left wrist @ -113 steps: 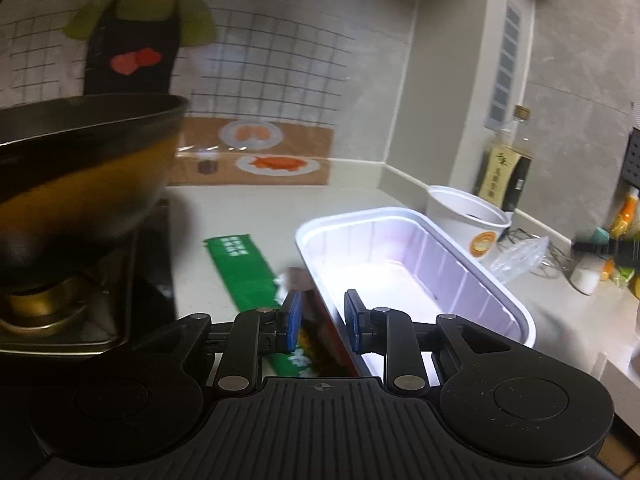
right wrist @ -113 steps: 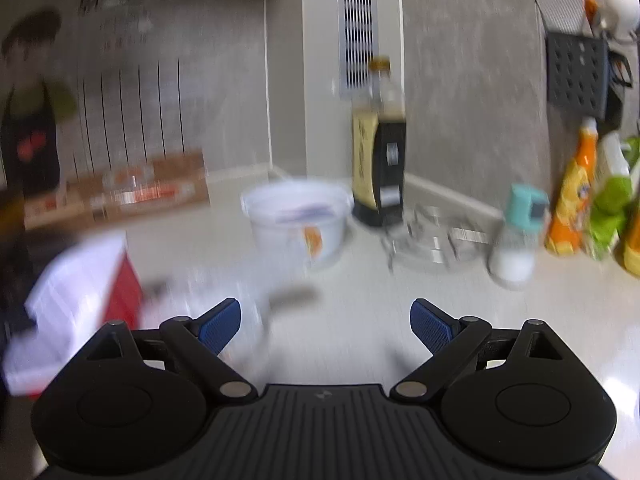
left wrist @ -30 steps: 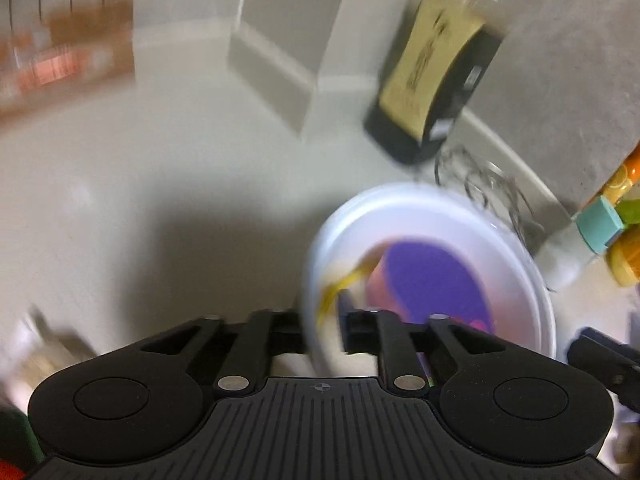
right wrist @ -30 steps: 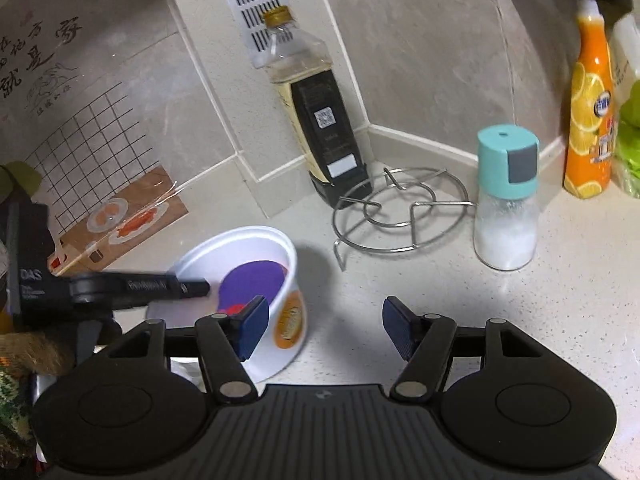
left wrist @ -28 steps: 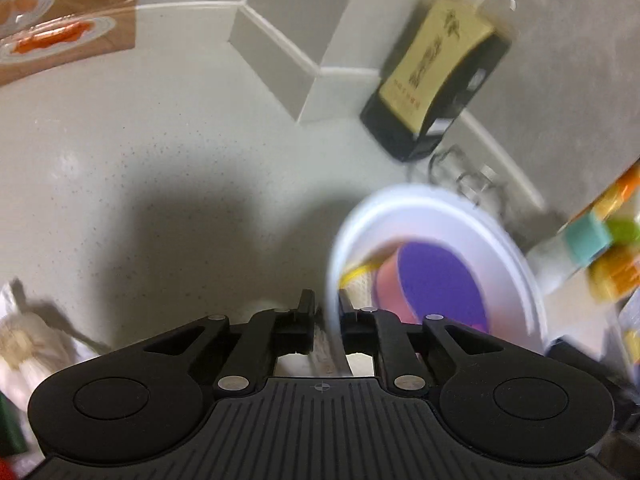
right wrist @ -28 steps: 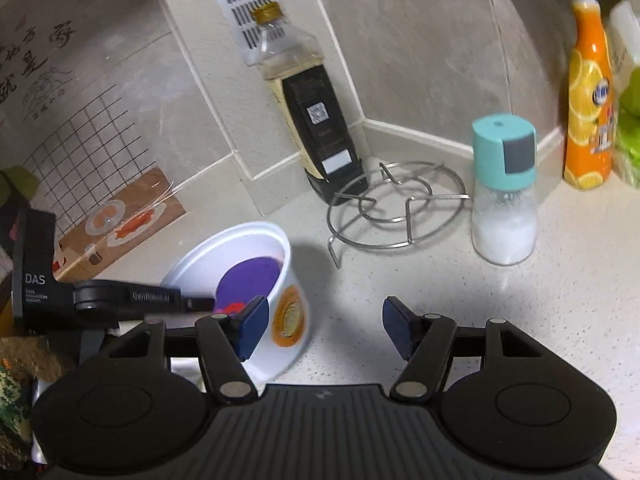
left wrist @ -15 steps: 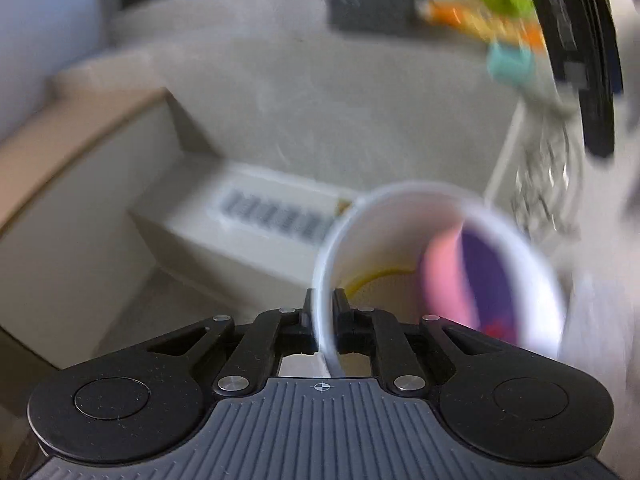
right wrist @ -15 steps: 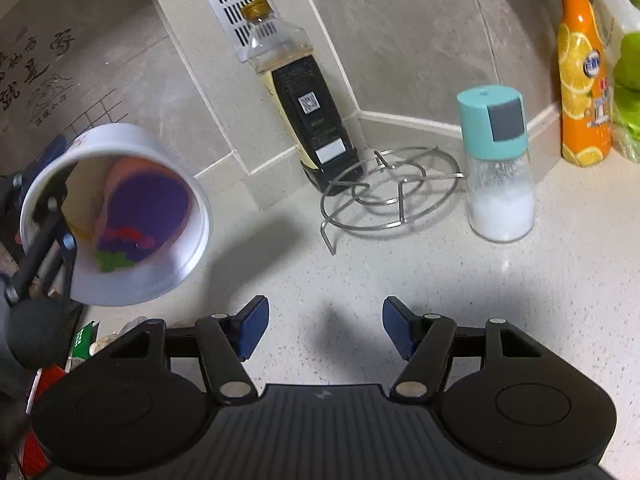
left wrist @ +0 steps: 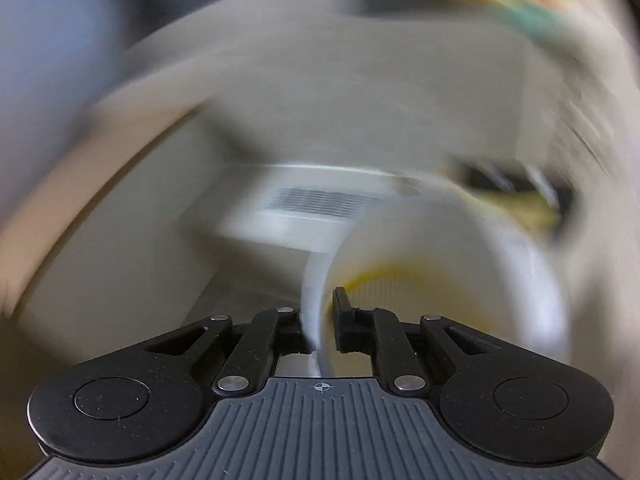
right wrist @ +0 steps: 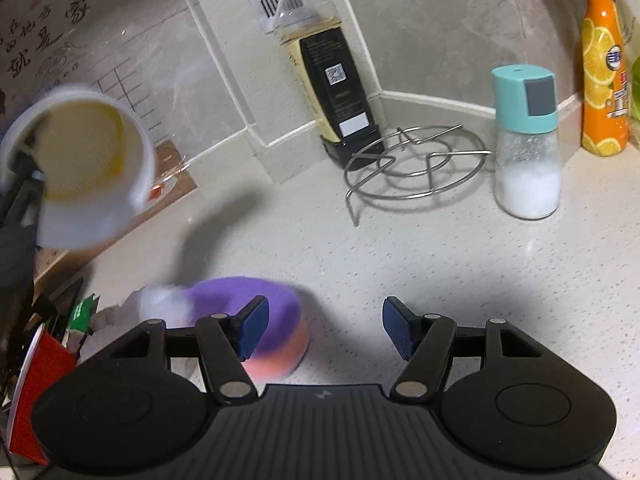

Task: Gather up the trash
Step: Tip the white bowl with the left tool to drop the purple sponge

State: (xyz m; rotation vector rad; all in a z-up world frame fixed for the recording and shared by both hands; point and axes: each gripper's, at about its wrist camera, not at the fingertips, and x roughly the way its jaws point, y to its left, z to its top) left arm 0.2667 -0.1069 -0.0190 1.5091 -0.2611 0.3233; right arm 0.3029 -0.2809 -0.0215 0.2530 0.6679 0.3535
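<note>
The fingers point(left wrist: 340, 320) of the left gripper point(left wrist: 320, 326) pinch the rim of a white paper noodle cup point(right wrist: 86, 168), tipped on its side above the pale speckled counter point(right wrist: 400, 264) near its left edge. A purple-and-pink round lid point(right wrist: 276, 320) lies below by the right gripper point(right wrist: 326, 330), whose jaws stand wide and empty. Lower squarely over the lid before closing.

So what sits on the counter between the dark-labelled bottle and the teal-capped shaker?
The wire trivet stands between the bottle and the shaker, seen in the right wrist view; nothing else there.
</note>
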